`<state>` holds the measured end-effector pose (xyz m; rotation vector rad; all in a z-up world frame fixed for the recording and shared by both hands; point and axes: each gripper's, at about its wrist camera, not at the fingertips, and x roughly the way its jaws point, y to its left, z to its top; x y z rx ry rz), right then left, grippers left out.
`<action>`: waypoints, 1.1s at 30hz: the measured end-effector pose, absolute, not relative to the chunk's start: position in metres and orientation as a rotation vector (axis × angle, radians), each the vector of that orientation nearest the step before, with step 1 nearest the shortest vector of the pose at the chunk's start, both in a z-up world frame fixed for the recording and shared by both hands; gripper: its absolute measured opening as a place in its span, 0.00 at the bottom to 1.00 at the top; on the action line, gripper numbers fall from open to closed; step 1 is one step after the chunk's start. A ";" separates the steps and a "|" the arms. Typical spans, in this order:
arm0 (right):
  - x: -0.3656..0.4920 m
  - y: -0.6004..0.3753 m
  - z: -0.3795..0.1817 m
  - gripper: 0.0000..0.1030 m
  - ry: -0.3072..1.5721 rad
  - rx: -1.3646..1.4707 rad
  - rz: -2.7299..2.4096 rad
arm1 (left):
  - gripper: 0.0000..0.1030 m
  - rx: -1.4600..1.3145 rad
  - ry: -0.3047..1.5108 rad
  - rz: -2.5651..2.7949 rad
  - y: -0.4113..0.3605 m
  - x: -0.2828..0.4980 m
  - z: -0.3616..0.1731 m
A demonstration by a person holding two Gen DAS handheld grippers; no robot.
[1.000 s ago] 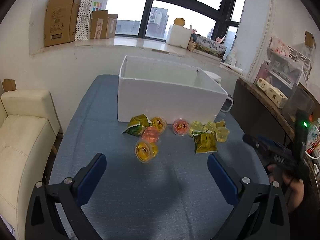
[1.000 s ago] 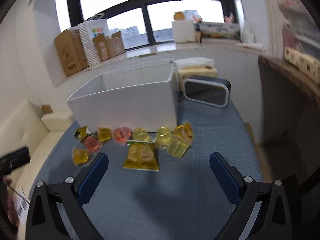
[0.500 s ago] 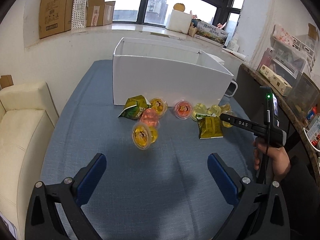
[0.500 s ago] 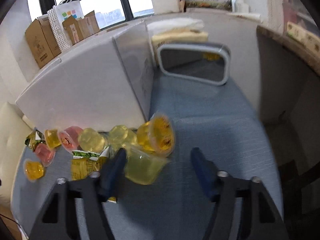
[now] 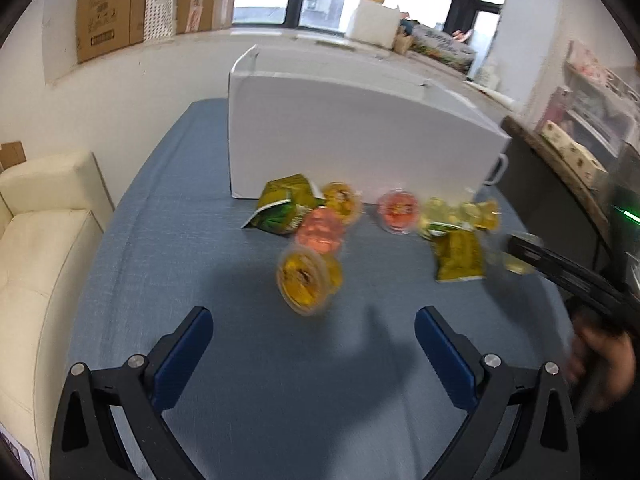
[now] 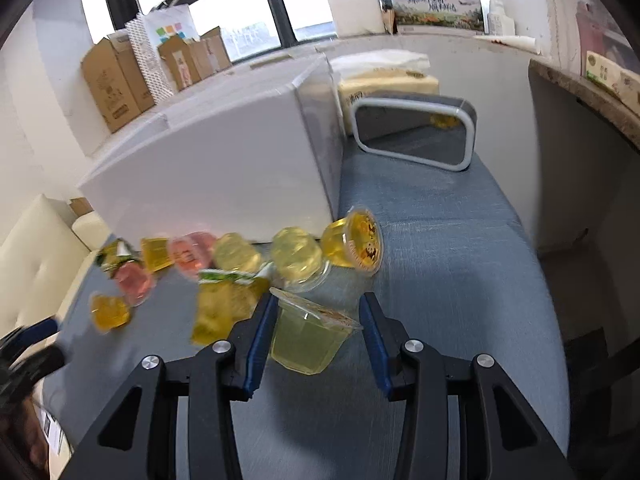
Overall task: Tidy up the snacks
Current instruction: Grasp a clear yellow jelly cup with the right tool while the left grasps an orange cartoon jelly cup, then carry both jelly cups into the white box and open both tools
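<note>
Jelly cups and snack packets lie in a row on the blue table in front of a white box (image 5: 352, 136). My right gripper (image 6: 318, 320) is shut on a pale green jelly cup (image 6: 308, 334), held upright between its blue pads. Beside it lie a yellow cup on its side (image 6: 354, 240), another pale cup (image 6: 298, 256) and a yellow-green packet (image 6: 224, 304). My left gripper (image 5: 312, 340) is open and empty, just short of an orange-yellow jelly cup (image 5: 308, 280). Behind that cup are a pink cup (image 5: 322, 232) and a green packet (image 5: 284, 208).
A grey bin with a white rim (image 6: 416, 128) lies behind the box at the right. A cream sofa (image 5: 36, 240) stands left of the table. A dark counter (image 5: 560, 184) runs along the right. Cardboard boxes (image 5: 108, 8) sit on the window sill.
My right gripper moved forward and closed on the pale green jelly cup. My left gripper moved closer to the orange-yellow cup and stayed open.
</note>
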<state>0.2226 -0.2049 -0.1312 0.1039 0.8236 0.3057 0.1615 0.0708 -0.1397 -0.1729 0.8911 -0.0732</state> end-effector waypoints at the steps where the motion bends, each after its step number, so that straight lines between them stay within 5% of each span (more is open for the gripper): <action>1: 0.214 -0.206 -0.127 0.45 0.812 0.106 0.309 | 1.00 -0.170 0.906 -0.064 0.071 0.168 -0.144; 7: 0.186 -0.213 -0.109 0.45 0.767 0.134 0.324 | 0.99 -0.167 0.943 -0.069 0.073 0.200 -0.165; 10: 0.181 -0.213 -0.106 0.45 0.762 0.139 0.335 | 0.78 -0.127 0.948 -0.076 0.071 0.204 -0.168; 12: 0.178 -0.213 -0.105 0.45 0.761 0.138 0.336 | 0.51 -0.115 0.942 -0.095 0.071 0.203 -0.166; 22: 0.167 -0.203 -0.099 0.45 0.747 0.135 0.357 | 0.50 -0.215 0.844 -0.208 0.077 0.161 -0.140; 33: 0.169 -0.176 -0.068 0.45 0.679 0.089 0.427 | 0.50 -0.154 0.619 -0.273 0.066 0.139 -0.036</action>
